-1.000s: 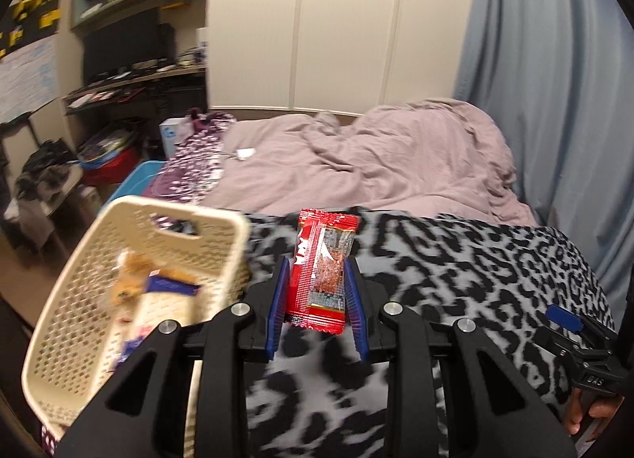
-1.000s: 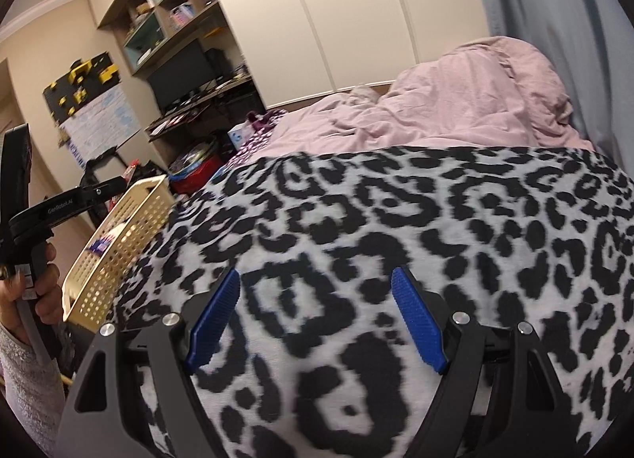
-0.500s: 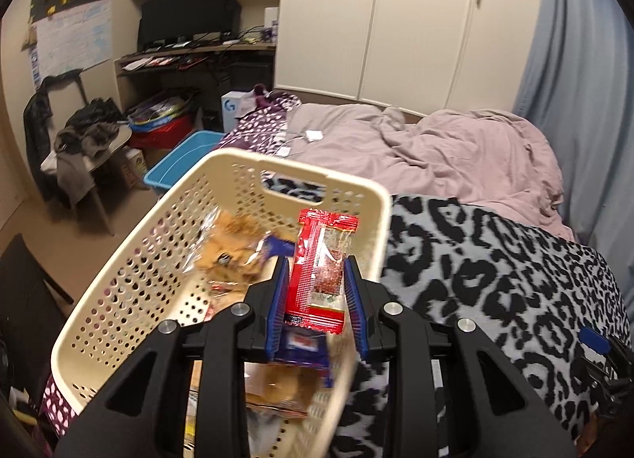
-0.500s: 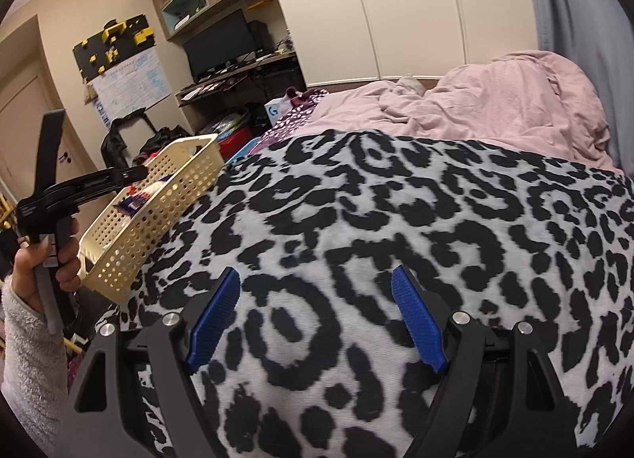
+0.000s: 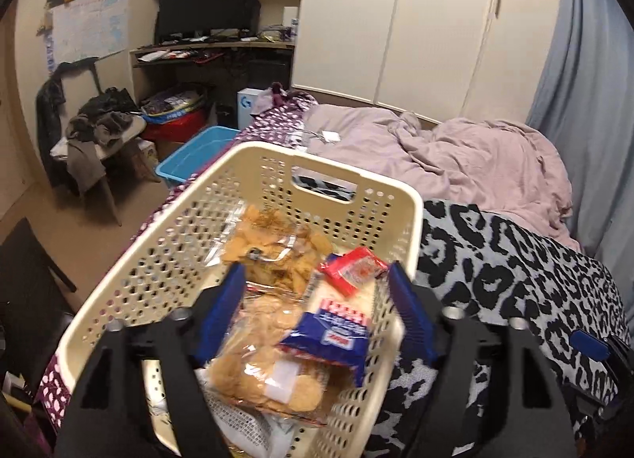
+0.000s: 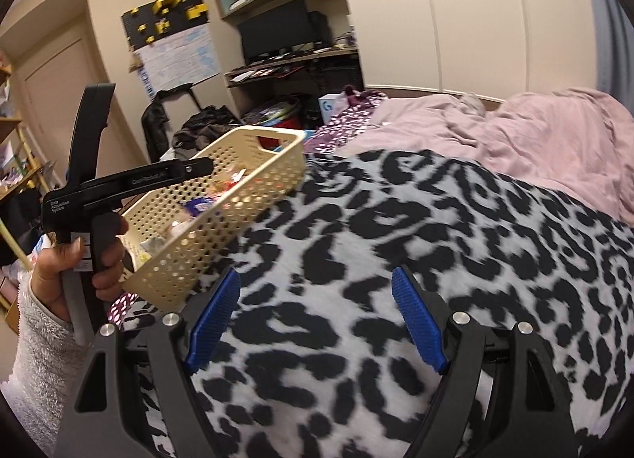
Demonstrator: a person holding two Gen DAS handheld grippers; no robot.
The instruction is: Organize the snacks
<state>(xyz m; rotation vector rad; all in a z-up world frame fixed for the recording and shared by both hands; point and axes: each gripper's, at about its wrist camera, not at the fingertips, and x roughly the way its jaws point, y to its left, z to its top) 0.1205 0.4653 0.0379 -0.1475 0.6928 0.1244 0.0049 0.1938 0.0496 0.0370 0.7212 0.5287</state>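
Above the cream basket [image 5: 400, 216], the left gripper [image 5: 317, 305] has its blue fingers [image 5: 222, 301] spread wide and they hold nothing. The red snack packet [image 5: 354, 270] is free between them, tilted, over the other snacks in the basket: a clear bag of round crackers [image 5: 265, 371], a bag of chips [image 5: 277, 248] and a blue and white packet [image 5: 337, 339]. The basket stands at the edge of the bed, on the leopard-print blanket [image 5: 515, 268]. In the right wrist view, the right gripper [image 6: 315, 323] hovers over the same blanket, fingers wide apart and empty, and a hand [image 6: 75, 268] in a fluffy grey sleeve [image 6: 39, 339] holds the left gripper's handle beside the basket
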